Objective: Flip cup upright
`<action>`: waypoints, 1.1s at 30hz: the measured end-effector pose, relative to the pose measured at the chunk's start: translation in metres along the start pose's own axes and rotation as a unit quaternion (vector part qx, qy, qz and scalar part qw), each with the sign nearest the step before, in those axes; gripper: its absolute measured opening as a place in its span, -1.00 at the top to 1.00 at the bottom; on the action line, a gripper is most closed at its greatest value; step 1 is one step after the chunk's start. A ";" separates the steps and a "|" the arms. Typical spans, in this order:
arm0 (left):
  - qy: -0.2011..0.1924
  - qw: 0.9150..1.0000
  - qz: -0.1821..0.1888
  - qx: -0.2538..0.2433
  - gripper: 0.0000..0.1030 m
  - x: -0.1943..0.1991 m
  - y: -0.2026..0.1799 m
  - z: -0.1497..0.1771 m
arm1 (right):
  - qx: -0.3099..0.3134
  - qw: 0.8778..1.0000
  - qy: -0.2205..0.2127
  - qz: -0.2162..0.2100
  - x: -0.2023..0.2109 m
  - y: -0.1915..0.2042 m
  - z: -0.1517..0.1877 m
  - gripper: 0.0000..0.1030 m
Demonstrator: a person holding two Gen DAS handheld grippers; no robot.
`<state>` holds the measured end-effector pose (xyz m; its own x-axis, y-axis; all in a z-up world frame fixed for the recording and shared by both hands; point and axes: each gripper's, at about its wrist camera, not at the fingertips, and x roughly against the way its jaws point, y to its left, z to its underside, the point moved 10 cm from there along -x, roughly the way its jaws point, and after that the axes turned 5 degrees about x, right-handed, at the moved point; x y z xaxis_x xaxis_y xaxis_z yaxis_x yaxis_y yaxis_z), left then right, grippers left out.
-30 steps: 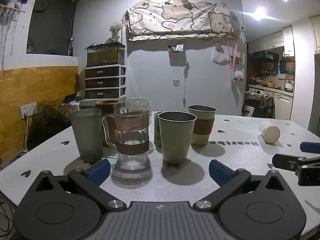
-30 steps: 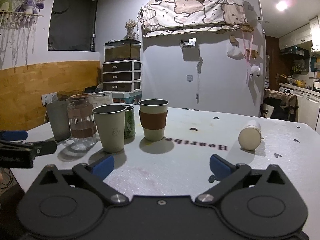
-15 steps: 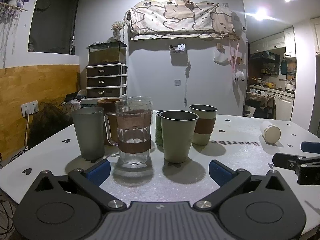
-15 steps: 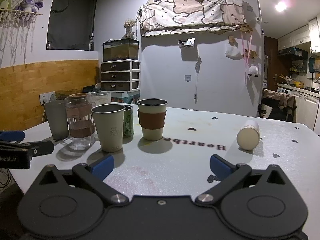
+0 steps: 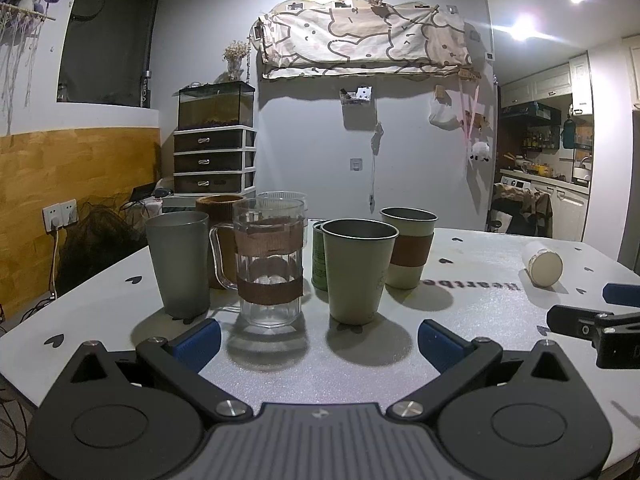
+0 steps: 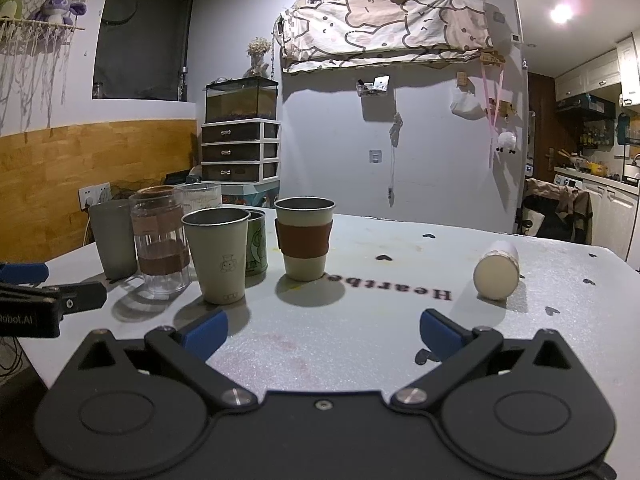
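Observation:
A small white cup (image 6: 497,271) lies on its side on the white table (image 6: 360,320), its flat base facing me; it also shows far right in the left wrist view (image 5: 543,266). My right gripper (image 6: 323,330) is open and empty, low over the table, with the lying cup ahead and to its right. My left gripper (image 5: 319,340) is open and empty, in front of a group of upright cups. Each gripper shows at the edge of the other's view.
Several upright cups stand together at the left: a grey tumbler (image 5: 178,264), a glass mug with brown bands (image 5: 269,262), a pale green cup (image 5: 358,270), a sleeved cup (image 5: 408,252). Drawers with a tank (image 5: 214,152) stand behind the table.
Both grippers have drifted slightly; the views shift a little. The cups have not moved and both grippers stay open.

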<state>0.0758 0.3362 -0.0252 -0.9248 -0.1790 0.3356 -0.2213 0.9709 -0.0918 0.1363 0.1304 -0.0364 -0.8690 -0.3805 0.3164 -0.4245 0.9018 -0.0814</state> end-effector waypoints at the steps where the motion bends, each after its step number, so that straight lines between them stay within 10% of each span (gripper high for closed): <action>1: 0.000 1.000 0.000 0.000 -1.00 0.000 0.001 0.000 | 0.000 1.000 0.000 0.000 0.000 0.000 0.000 -1.00; 33: 0.003 1.000 -0.002 0.002 -1.00 -0.003 0.004 0.001 | -0.003 1.000 -0.003 0.007 0.002 -0.005 -0.001 -1.00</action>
<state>0.0769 0.3400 -0.0276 -0.9223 -0.1820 0.3411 -0.2265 0.9694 -0.0951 0.1374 0.1251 -0.0348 -0.8765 -0.3680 0.3103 -0.4101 0.9085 -0.0809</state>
